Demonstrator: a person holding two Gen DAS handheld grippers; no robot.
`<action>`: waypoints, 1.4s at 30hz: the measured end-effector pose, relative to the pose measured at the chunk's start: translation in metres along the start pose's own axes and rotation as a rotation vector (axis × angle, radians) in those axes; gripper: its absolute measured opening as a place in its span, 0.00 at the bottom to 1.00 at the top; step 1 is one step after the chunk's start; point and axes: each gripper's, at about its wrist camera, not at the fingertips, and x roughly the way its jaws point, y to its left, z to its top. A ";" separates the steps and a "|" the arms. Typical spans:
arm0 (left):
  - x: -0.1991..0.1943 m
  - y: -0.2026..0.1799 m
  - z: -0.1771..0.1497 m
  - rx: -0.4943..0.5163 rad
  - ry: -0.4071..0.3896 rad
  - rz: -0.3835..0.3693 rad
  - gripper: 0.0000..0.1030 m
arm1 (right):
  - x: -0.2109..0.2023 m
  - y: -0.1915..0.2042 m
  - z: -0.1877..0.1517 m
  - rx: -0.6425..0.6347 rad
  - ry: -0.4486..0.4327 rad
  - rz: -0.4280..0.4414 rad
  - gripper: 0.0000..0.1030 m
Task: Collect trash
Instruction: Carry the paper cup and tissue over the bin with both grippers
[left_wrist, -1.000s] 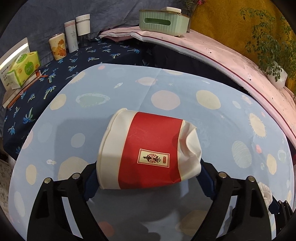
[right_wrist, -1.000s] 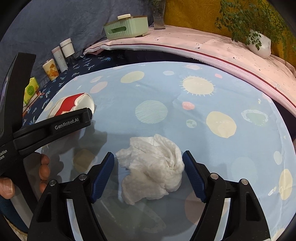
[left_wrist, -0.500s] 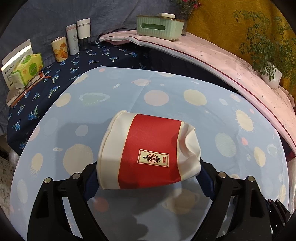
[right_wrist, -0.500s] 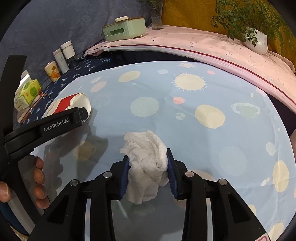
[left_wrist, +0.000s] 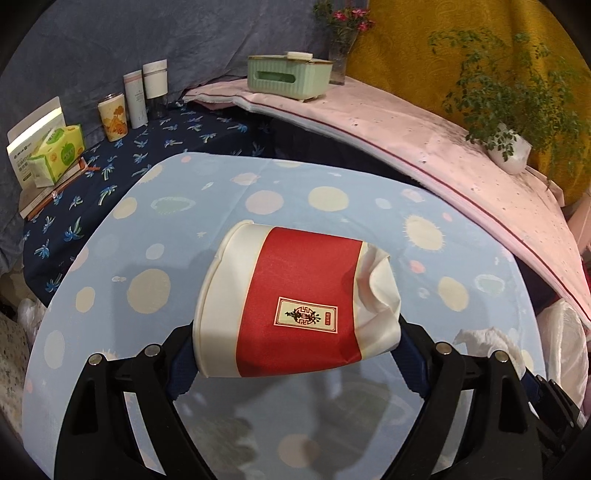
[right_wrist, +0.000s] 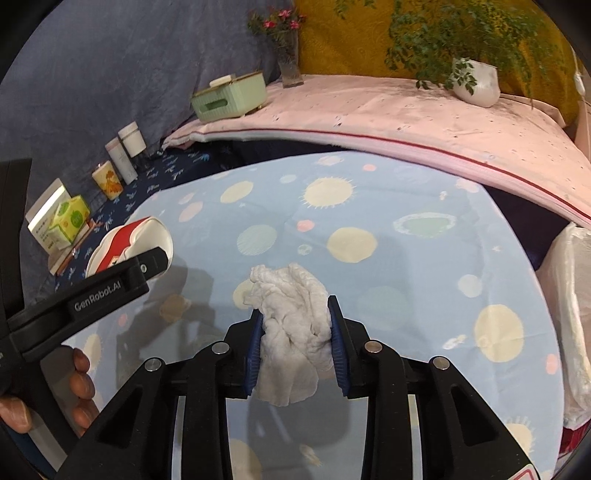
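A crushed red-and-white paper cup (left_wrist: 295, 295) lies sideways between the blue pads of my left gripper (left_wrist: 295, 363), which is shut on it and holds it above the light blue spotted tablecloth (left_wrist: 332, 199). The right wrist view shows the same cup (right_wrist: 147, 236) at the left, behind the left gripper's finger (right_wrist: 110, 291). A crumpled white tissue (right_wrist: 291, 306) is squeezed between the pads of my right gripper (right_wrist: 295, 347); its jaws are still closing on the wad, which hangs clear of the cloth. The tissue (left_wrist: 487, 339) also shows low right in the left wrist view.
A white plastic bag (right_wrist: 569, 295) hangs past the table's right edge. Behind the table a pink-covered ledge (right_wrist: 369, 114) carries a green tissue box (right_wrist: 229, 96), a vase and a potted plant (right_wrist: 476, 81). Cups, bottles and a green tissue pack (left_wrist: 55, 151) stand on dark blue cloth at left.
The right jaws closed from wide apart onto the tissue and lifted it off the cloth. Both grippers rose and drew back from the table; the left one kept hold of the cup.
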 end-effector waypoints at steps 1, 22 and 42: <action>-0.005 -0.005 -0.001 0.006 -0.004 -0.005 0.81 | -0.006 -0.004 0.001 0.006 -0.010 -0.002 0.30; -0.072 -0.138 -0.031 0.173 -0.057 -0.108 0.81 | -0.108 -0.118 -0.004 0.152 -0.157 -0.062 0.30; -0.092 -0.254 -0.069 0.357 -0.051 -0.202 0.81 | -0.159 -0.226 -0.025 0.295 -0.220 -0.160 0.30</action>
